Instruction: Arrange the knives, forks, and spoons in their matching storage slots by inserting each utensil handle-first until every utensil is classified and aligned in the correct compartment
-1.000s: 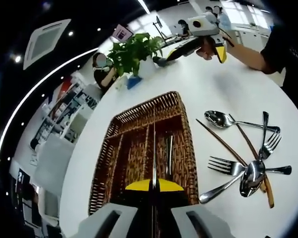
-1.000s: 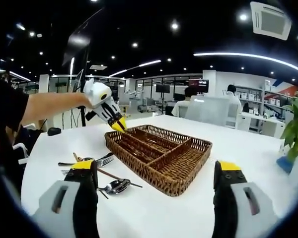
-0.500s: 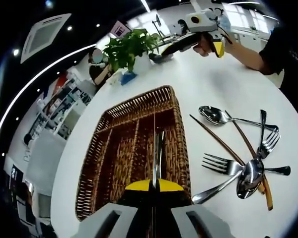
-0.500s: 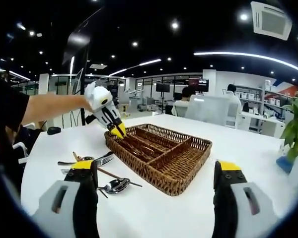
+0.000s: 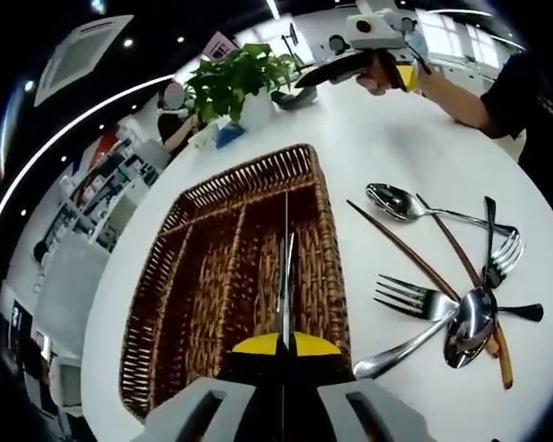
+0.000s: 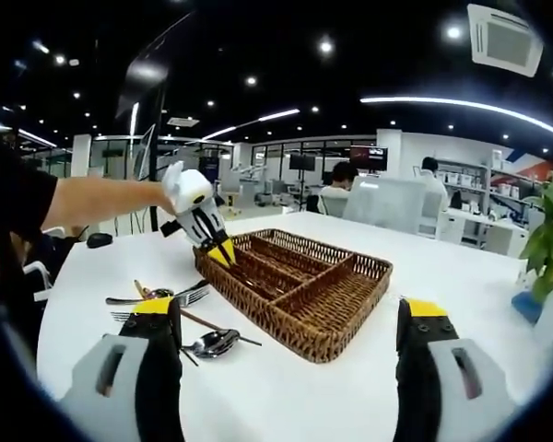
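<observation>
Clamped edge-on in the closed left hand-held gripper (image 5: pixel 283 348), the slim steel knife (image 5: pixel 285 285) has been lowered deeper into the brown wicker tray (image 5: pixel 203 276), so insertion is judged nearly complete, while the right hand-held gripper (image 6: pixel 290 354) is held released above the white tabletop (image 6: pixel 286 396).

Open-plan office. Dark ceiling with spot lights and linear light strips (image 6: pixel 461 99); ceiling air-conditioning cassette (image 6: pixel 504 37). Glass partitions (image 6: pixel 295 170) along far wall, wall screen (image 6: pixel 369 158) beyond. People seated at desks (image 6: pixel 470 221) with monitors and chairs (image 6: pixel 392 204). Shelving with boxes (image 5: pixel 111 184) at side. Round white table (image 6: pixel 286 387) in foreground, potted plant (image 5: pixel 235 83) on it.
</observation>
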A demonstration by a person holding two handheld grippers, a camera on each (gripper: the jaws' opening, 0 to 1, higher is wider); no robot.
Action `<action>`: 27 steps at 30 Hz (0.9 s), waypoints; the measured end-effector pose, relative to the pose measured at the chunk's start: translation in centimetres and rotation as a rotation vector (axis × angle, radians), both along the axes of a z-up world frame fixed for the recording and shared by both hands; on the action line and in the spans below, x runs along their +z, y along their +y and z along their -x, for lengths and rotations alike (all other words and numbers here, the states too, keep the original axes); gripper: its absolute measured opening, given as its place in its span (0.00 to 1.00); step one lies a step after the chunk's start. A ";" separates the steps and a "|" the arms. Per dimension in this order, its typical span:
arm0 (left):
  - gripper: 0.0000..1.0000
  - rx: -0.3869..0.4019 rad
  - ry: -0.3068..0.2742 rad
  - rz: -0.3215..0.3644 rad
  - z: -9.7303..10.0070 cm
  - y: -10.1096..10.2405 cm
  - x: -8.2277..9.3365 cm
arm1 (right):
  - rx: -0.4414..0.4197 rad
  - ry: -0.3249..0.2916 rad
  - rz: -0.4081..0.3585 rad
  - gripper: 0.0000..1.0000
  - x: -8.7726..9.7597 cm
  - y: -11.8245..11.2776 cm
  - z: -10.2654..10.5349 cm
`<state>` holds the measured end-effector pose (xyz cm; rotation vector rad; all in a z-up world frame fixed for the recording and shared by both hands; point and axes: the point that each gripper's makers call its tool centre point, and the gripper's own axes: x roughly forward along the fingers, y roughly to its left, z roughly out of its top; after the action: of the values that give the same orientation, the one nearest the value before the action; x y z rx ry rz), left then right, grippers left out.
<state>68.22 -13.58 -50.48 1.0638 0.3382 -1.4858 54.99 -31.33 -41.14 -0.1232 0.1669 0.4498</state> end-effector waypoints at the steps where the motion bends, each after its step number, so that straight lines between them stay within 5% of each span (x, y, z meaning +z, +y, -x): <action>1: 0.01 -0.002 0.004 -0.003 -0.1 -0.1 -0.1 | 0.000 0.001 0.001 0.99 0.0 0.0 0.0; 14: 0.01 0.006 0.071 -0.010 -0.9 -0.5 -1.4 | -0.010 0.006 0.003 0.99 -0.3 -0.5 -0.2; 21: 0.02 0.000 0.021 -0.076 -0.8 -0.5 -1.7 | -0.008 0.014 0.005 0.99 -0.7 -0.3 -0.3; 27: 0.03 0.011 0.077 -0.073 -0.8 -0.2 -1.8 | -0.006 0.018 0.015 0.99 -0.9 -0.3 -0.3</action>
<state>69.06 -13.79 -52.32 1.0618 0.4550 -1.5167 55.33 -31.61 -42.05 -0.1336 0.1884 0.4440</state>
